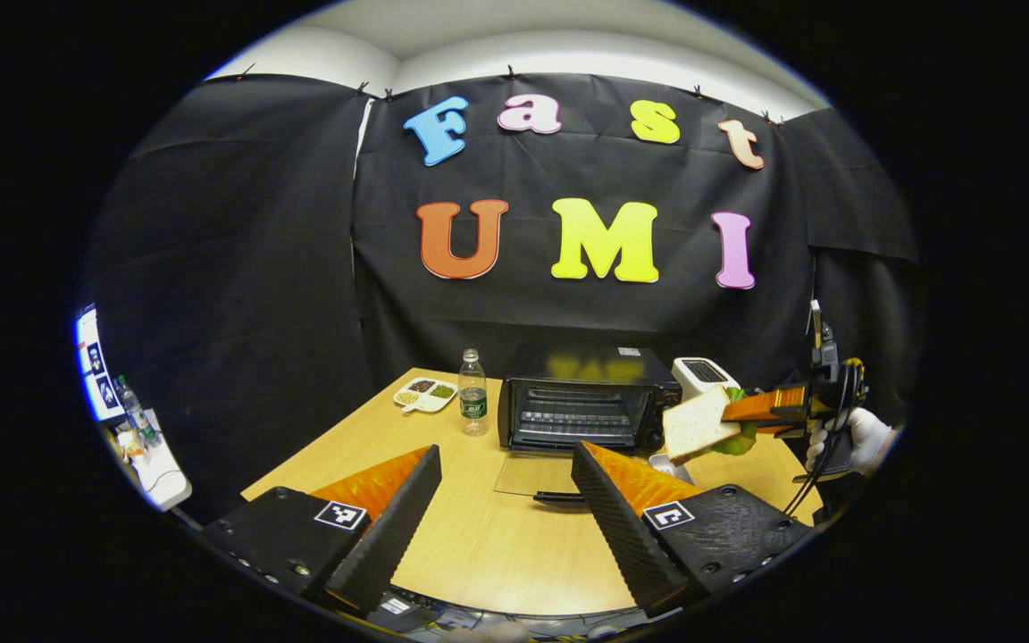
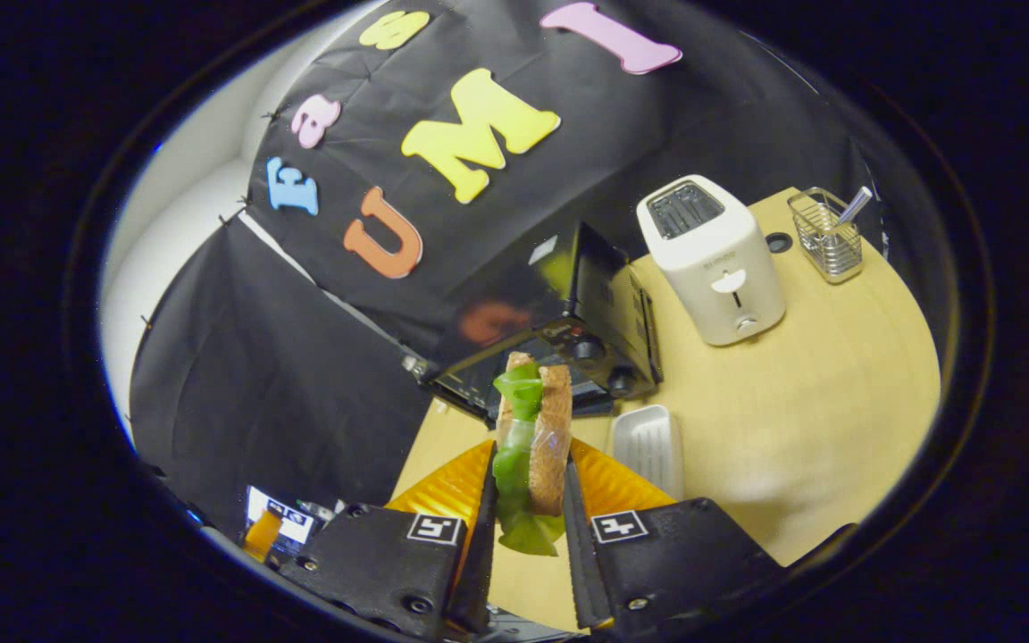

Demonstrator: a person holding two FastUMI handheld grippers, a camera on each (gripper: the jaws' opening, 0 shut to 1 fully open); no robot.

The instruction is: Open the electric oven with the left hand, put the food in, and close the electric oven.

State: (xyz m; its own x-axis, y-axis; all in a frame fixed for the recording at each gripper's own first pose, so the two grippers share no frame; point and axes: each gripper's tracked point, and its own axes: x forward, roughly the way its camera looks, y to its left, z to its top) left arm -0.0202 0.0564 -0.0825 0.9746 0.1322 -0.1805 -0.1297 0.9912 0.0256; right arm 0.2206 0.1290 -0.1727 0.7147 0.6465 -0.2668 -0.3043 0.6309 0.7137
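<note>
The oven (image 1: pixel 588 411) door lies open; your right tongs (image 2: pixel 528 482) grip the sandwich (image 2: pixel 531 446), left tongs (image 1: pixel 506 500) open and empty; next, carry it toward 12 o'clock onto the rack

The bench (image 1: pixel 479 536) is pale wood. The black oven (image 1: pixel 586 400) stands at its back, door (image 1: pixel 539 473) folded down flat onto the bench top. Just left of the oven stands an upright bottle (image 1: pixel 472 393), and left of that lies a white dish (image 1: pixel 425 393) with divided fillings. A white toaster (image 2: pixel 713 259) stands right of the oven, a wire rack (image 2: pixel 825 234) beyond it near the bench edge. A white ribbed tray (image 2: pixel 647 445) lies in front of the oven's knob side.
</note>
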